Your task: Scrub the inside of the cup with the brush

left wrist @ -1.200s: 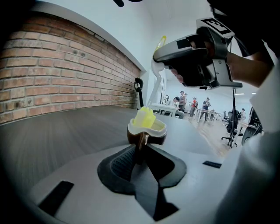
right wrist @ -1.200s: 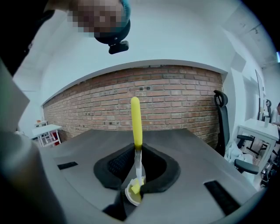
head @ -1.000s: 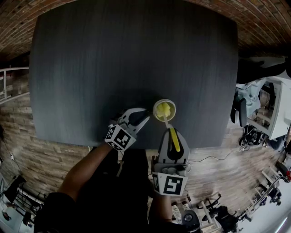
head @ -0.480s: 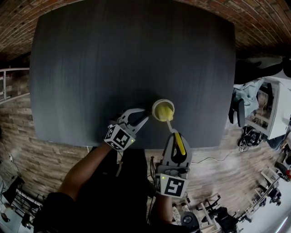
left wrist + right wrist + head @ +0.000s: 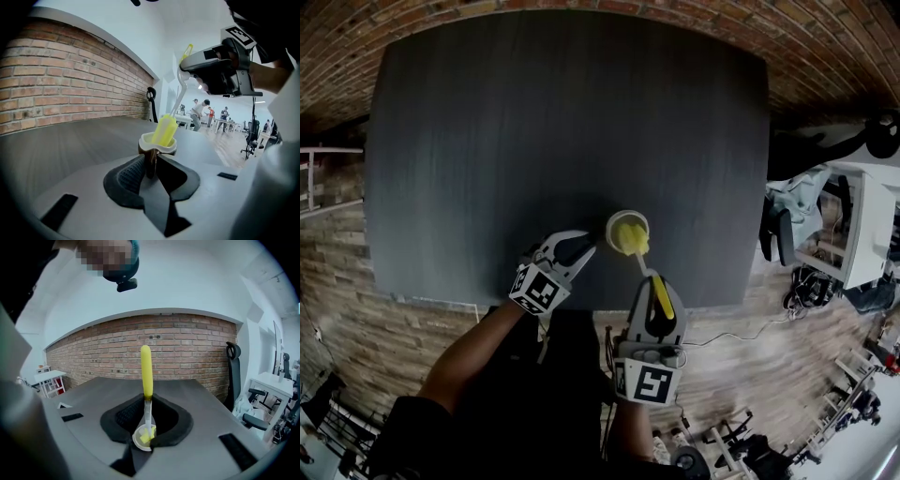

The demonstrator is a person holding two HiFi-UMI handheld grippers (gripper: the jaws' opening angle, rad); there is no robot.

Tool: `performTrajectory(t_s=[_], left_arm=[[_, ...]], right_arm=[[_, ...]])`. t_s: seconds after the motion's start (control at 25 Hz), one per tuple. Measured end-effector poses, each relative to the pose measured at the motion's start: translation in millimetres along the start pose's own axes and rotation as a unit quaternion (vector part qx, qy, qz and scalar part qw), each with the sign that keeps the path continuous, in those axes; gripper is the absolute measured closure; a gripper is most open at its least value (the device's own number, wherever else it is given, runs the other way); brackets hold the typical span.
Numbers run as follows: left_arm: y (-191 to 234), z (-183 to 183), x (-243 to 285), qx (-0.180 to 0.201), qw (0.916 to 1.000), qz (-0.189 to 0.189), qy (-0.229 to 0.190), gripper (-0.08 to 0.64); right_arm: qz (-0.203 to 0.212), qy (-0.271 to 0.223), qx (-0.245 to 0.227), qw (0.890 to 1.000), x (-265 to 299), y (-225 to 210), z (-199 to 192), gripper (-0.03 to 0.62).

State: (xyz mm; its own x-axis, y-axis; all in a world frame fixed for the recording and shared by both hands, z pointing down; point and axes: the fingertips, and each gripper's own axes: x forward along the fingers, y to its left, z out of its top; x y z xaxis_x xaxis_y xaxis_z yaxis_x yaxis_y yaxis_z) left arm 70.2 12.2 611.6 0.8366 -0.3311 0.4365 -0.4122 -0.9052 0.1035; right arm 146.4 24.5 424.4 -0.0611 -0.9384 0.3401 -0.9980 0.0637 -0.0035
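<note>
A small cup [image 5: 622, 225] with a pale rim stands near the front edge of the dark table [image 5: 562, 122]. My left gripper [image 5: 592, 246] is shut on its dark side from the left; in the left gripper view the jaws pinch the cup [image 5: 153, 149] below its rim. My right gripper [image 5: 652, 279] is shut on the yellow handle of the brush [image 5: 661, 298]. The brush's yellow sponge head [image 5: 636, 240] sits inside the cup and sticks up above the rim [image 5: 166, 131]. In the right gripper view the handle [image 5: 146, 369] rises over the cup [image 5: 139, 442].
The table's front edge [image 5: 581, 305] runs just below the cup, with my arms reaching over it. A brick wall lies beyond the table [image 5: 187, 352]. An office chair [image 5: 233, 376] and white desks [image 5: 862, 225] stand off to the right.
The right gripper has shifted a little with the brush, tilting the handle; the sponge head stays in the cup. The left gripper and the cup have kept still.
</note>
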Motion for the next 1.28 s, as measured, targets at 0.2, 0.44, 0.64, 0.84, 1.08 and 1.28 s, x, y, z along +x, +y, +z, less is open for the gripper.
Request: performTrajectory(t_s=[0.2,0.44,0.64,0.84,1.08,1.28], left_arm=[[6,20,-20,-0.009,0.9996,0.02,-0.015,0.466],[3,81,-52,-0.004,0.9971,0.026,-0.071,0.468],[-14,125,-86,0.005,0.9942,0.022,-0.105,0.492],[-24,166,-120,0.019,0.9919,0.028,-0.123,0.508],[-38,201,-143,0.031,0.9897,0.02,-0.138,0.518],[-52,218,-151,0.047,0.9884,0.008,-0.144,0.52]], right_arm=[[-0.001,-0.014,0.023,1.0,-14,-5,16,0.525],[0.008,-0.026,0.053,0.998,-33,-12,41,0.525],[0.02,-0.029,0.071,0.997,-51,-7,57,0.525],[0.033,-0.035,0.074,0.996,-65,0,74,0.525],[0.051,-0.041,0.077,0.995,-78,13,88,0.525],[0.061,-0.047,0.073,0.994,-86,19,94,0.525]])
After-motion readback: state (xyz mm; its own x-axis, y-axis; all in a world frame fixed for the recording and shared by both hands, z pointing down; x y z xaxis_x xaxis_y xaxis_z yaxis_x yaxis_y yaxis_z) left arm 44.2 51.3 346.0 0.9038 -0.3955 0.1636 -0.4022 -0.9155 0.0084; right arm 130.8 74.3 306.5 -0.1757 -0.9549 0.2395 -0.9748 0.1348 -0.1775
